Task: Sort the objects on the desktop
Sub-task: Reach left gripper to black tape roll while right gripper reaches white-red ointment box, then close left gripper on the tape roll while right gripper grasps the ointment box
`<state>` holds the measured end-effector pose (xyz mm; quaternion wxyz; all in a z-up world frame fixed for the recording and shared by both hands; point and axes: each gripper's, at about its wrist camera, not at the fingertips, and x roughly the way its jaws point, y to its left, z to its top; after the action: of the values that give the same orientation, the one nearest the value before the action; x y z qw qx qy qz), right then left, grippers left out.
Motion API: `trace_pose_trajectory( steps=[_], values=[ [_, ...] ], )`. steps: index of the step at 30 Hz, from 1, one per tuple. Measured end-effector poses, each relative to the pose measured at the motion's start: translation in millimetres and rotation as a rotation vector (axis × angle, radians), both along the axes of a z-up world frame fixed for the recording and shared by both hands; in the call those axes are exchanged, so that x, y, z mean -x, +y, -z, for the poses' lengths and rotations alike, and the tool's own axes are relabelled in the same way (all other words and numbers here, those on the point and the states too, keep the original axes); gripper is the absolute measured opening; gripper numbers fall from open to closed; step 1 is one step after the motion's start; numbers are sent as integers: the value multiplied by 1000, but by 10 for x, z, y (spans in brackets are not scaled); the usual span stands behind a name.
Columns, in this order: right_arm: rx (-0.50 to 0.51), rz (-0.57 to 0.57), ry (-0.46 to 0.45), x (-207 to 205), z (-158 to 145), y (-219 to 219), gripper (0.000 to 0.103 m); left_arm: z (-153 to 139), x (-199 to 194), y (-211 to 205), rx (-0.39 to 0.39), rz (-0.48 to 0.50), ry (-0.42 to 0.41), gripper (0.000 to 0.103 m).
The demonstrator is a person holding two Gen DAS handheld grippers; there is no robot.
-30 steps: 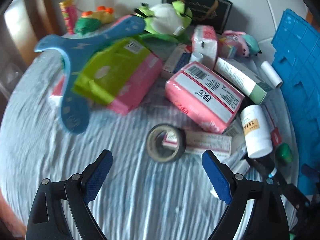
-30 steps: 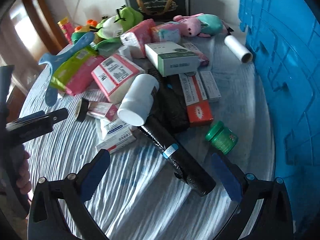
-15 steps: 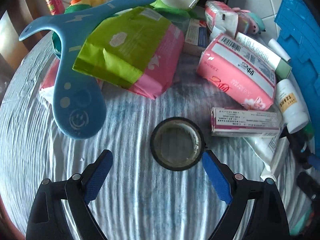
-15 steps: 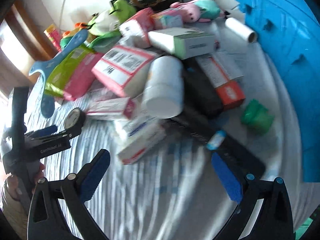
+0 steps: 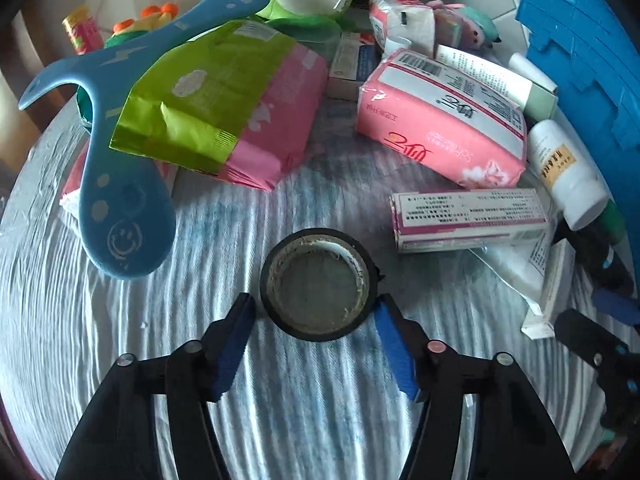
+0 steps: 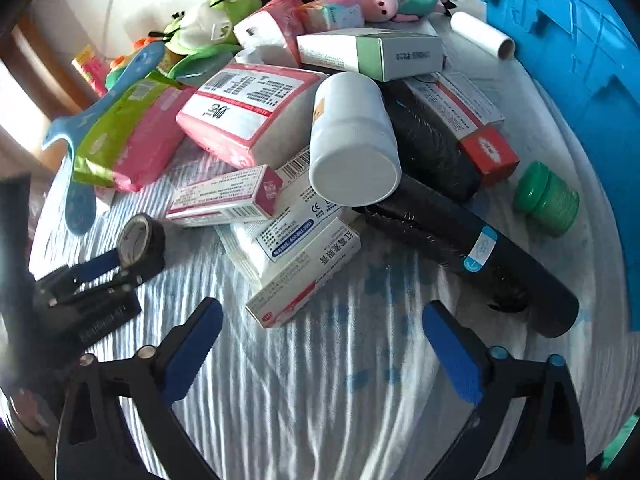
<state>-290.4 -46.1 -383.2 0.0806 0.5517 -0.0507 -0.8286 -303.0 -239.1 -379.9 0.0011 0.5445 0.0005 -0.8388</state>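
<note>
black tape roll [image 5: 318, 284], blue smiley-printed paddle [image 5: 120, 208], green-and-pink pack [image 5: 224, 104], white-blue striped cloth [image 5: 120, 320]

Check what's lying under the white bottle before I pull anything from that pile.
The white bottle rests on a black roll and a white packet. Anything deeper beneath it is covered.

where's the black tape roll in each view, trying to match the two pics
Left wrist view: the black tape roll lies flat at lower centre, between the left claw tips.
Right wrist view: the same roll sits at the left edge, with the left claw around it.
Shared landmark: the pink-and-white box, just right of the roll in both views.
</note>
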Motion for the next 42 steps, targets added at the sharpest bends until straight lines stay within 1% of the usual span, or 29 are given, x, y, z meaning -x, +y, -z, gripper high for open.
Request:
trace_pose_trajectory(
  steps=[1, 2, 3, 4, 6, 7, 8, 9, 10, 11, 12, 15, 18, 20, 22, 23, 24, 25, 26, 28, 29, 30, 31, 32, 35, 38, 40, 42],
  values=[
    [4, 9, 2, 9, 1, -1, 76, -8, 29, -14, -4, -10, 1, 75],
    [4, 17, 5, 31, 12, -13, 68, -2, 54, -24, -6, -19, 4, 77],
    [12, 19, -1, 61, 41, -32, 67, 23, 68, -30, -8, -25, 7, 77],
    [25, 24, -6, 89, 68, -45, 67, 41, 83, -35, -10, -29, 11, 71],
    [-1, 28, -25, 125, 141, -70, 66, 21, 67, -14, -9, -18, 22, 58],
    [-7, 21, -26, 121, 154, -81, 63, 10, 37, -2, -9, -16, 18, 58],
    [-8, 9, -24, 103, 146, -87, 47, 2, -4, 3, -15, -16, 12, 58],
    [-12, 0, -23, 86, 138, -91, 35, -16, -58, 7, -19, -15, 14, 58],
    [-26, -3, -27, 68, 134, -83, 30, -32, -112, 12, -24, -16, 12, 57],
    [-49, -8, -31, 43, 136, -69, 28, -44, -165, 16, -30, -19, 2, 57],
    [-67, -13, -34, 19, 137, -53, 27, -49, -216, 21, -38, -21, -6, 57],
    [-68, -32, -42, -54, 142, 19, 25, -33, -326, 59, -41, -14, -14, 57],
    [-55, -51, -39, -89, 142, 53, 25, 30, -283, 110, -15, -1, -17, 58],
    [-26, -34, -38, -89, 141, 86, 26, 42, -257, 118, -14, -4, -17, 62],
    [-2, -19, -35, -93, 139, 105, 33, 35, -267, 123, -10, -7, -14, 65],
    [-1, -16, -30, -99, 137, 100, 45, 31, -271, 126, -7, -9, -13, 67],
    [-9, -19, -23, -106, 137, 78, 60, 28, -277, 126, -7, -12, -10, 69],
    [-17, -24, -18, -111, 141, 54, 66, 24, -281, 123, -10, -16, -5, 69],
    [-26, -26, -9, -119, 143, 27, 70, 17, -283, 123, -9, -16, -2, 69],
    [-46, -23, 12, -140, 137, -13, 70, 4, -283, 124, -8, -17, 4, 67],
    [-52, -23, 20, -147, 132, -26, 68, -4, -278, 132, -8, -15, 9, 65],
    [-66, -31, 26, -148, 135, -52, 50, -17, -276, 143, -8, -12, 16, 59],
    [-79, -39, 32, -149, 138, -77, 36, -26, -272, 153, -7, -10, 21, 57],
    [-92, -46, 38, -146, 146, -93, 24, -28, -262, 161, -6, -11, 23, 57],
    [-114, -63, 45, -135, 172, -92, 24, -28, -220, 181, -8, -16, 30, 57],
    [-104, -64, 45, -143, 178, -69, 24, 22, -155, 237, -8, -18, 36, 57],
    [-101, -62, 48, -150, 173, -49, 24, 101, -167, 244, -7, -19, 41, 57],
    [-104, -62, 56, -147, 173, -50, 24, 152, -270, 243, -8, -19, 44, 57]
  ],
)
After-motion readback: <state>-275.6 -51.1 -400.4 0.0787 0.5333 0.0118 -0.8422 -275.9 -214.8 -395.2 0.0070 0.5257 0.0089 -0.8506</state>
